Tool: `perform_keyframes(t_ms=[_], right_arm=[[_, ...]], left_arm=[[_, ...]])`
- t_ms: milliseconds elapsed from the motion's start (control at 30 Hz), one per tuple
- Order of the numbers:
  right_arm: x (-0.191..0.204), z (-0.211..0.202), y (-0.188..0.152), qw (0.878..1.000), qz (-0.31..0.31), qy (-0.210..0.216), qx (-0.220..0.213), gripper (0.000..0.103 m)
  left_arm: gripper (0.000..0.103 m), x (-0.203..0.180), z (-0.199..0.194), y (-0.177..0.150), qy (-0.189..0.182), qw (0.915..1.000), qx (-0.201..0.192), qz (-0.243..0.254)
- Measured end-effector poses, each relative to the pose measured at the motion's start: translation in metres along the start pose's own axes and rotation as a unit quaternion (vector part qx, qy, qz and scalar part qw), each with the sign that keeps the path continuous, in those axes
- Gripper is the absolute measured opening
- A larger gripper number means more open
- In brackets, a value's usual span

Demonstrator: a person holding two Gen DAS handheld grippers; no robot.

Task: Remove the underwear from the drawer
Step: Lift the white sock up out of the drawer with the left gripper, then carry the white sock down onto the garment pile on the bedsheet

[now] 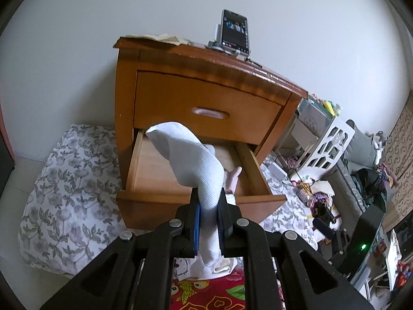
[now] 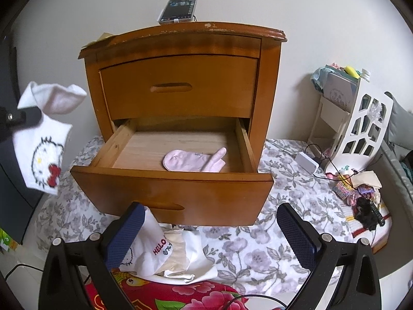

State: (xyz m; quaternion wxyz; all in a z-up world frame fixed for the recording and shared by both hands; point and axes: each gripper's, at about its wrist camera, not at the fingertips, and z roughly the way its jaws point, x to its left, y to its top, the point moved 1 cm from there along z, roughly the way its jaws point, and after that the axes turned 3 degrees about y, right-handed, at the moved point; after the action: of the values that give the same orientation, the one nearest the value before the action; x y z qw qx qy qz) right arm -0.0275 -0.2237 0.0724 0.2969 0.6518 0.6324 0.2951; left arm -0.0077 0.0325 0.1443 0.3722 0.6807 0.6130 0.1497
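My left gripper [image 1: 209, 196] is shut on a white garment [image 1: 191, 152] that hangs up and forward between its pads. In the right wrist view that same garment [image 2: 44, 155] shows a cartoon cat print, held up by the left gripper [image 2: 32, 115] at the left of the nightstand. The lower drawer [image 2: 170, 191] stands pulled out, with a pink garment [image 2: 193, 161] lying on its floor. My right gripper [image 2: 209, 235] is open, low in front of the drawer. A pile of white garments [image 2: 178, 258] lies on the bed beside its left finger [image 2: 124, 235].
The wooden nightstand [image 2: 180, 41] stands on a floral sheet [image 2: 258, 253], its upper drawer [image 2: 178, 87] closed and a phone [image 2: 179, 7] on top. At the right are a white rack [image 2: 361, 134], a charger with cables [image 2: 307, 162] and small clutter. A red floral blanket [image 2: 180, 297] lies nearest.
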Motion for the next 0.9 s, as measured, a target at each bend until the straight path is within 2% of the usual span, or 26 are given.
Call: perform_keyframes(t_ms=[167,333,633,900], right_arm=[[-0.002,-0.004,0.001,1.0,0.003,-0.003,-0.004,0.103],[-0.001,-0.005,0.0,1.0,0.002,-0.003,-0.004,0.103],[-0.003,-0.004,0.0,1.0,0.008,-0.005,-0.002,0.103],[-0.005,0.001,-0.001,1.0,0.009,-0.003,0.002,0.103]], left_arm=[[0.011,0.001,0.015,-0.015,0.013,0.9993,0.033,0.008],[0.011,-0.001,0.035,-0.032,0.009,0.997,0.074,0.022],[0.011,-0.005,0.075,-0.066,0.007,0.9873,0.156,0.031],[0.011,-0.01,0.097,-0.08,0.008,0.9808,0.19,0.04]])
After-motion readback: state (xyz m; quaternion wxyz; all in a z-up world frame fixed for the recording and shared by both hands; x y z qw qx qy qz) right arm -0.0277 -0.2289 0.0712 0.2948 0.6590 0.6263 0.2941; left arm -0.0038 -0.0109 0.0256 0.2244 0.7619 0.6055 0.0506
